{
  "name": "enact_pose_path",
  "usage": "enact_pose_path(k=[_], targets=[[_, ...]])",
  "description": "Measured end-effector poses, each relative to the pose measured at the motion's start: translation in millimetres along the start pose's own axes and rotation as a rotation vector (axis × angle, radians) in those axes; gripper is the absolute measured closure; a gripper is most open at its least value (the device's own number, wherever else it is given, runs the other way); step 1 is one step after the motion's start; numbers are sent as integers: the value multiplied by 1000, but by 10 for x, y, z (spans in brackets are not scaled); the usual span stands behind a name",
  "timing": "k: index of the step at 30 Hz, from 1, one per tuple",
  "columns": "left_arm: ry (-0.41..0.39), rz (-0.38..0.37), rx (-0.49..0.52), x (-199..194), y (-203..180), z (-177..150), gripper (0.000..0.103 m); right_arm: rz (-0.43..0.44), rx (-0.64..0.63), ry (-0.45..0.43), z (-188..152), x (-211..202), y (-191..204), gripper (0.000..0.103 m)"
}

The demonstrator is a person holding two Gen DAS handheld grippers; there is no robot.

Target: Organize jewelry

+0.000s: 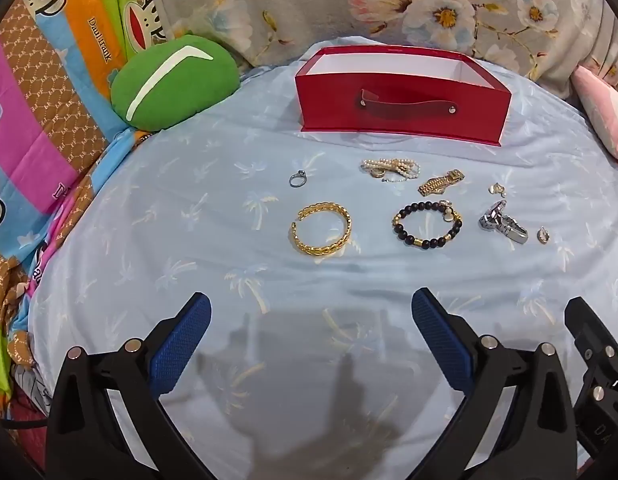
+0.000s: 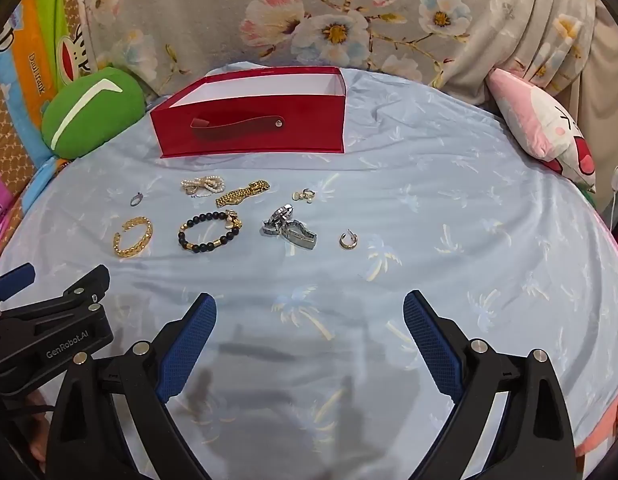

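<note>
Left wrist view
Left gripper [image 1: 311, 312]: jaws spread wide, nothing between the blue pads, held above the pale blue sheet [image 1: 149, 208]
Right gripper [image 1: 589, 332]: only its near finger shows at the right edge
Red box [image 1: 403, 96]: open-topped, white inside, strap handle on its front wall, standing at the far side of the sheet
Silver ring [image 1: 297, 179]: alone, left of the other pieces, in front of the box
Pearl strand [image 1: 391, 169]: bunched just in front of the box
Gold watch band [image 1: 441, 183]: right of the pearls
Gold bangle [image 1: 320, 228]: nearest piece to the left gripper, flat on the sheet
Black bead bracelet [image 1: 427, 225]: right of the bangle
Silver watch [image 1: 503, 224]: right of the beads
Green cushion [image 1: 175, 82]: left of the box

Right wrist view
Right gripper [image 2: 310, 310]: jaws spread wide, empty, over bare sheet
Left gripper [image 2: 49, 296]: seen side-on at the left edge, its fingers well apart
Jewelry: all lies left of centre, between the box [image 2: 249, 120] and the grippers
Gold hoop earring [image 2: 347, 239]: rightmost piece, apart from the watch [image 2: 290, 227]
Small earrings [image 2: 304, 195]: behind the watch
Pink cushion [image 2: 545, 128]: at the sheet's right edge
</note>
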State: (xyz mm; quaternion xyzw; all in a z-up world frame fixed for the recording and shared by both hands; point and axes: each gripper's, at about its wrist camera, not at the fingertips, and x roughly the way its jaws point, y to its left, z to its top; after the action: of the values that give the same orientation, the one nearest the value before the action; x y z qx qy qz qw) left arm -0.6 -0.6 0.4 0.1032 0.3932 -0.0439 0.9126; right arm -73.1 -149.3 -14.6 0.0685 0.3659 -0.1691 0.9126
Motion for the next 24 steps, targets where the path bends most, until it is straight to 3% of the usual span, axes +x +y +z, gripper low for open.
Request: enact_pose_path(k=[24], targets=[[19,-14,11,0,20,-25,5,20,-14,-13,3,-65,125,10]])
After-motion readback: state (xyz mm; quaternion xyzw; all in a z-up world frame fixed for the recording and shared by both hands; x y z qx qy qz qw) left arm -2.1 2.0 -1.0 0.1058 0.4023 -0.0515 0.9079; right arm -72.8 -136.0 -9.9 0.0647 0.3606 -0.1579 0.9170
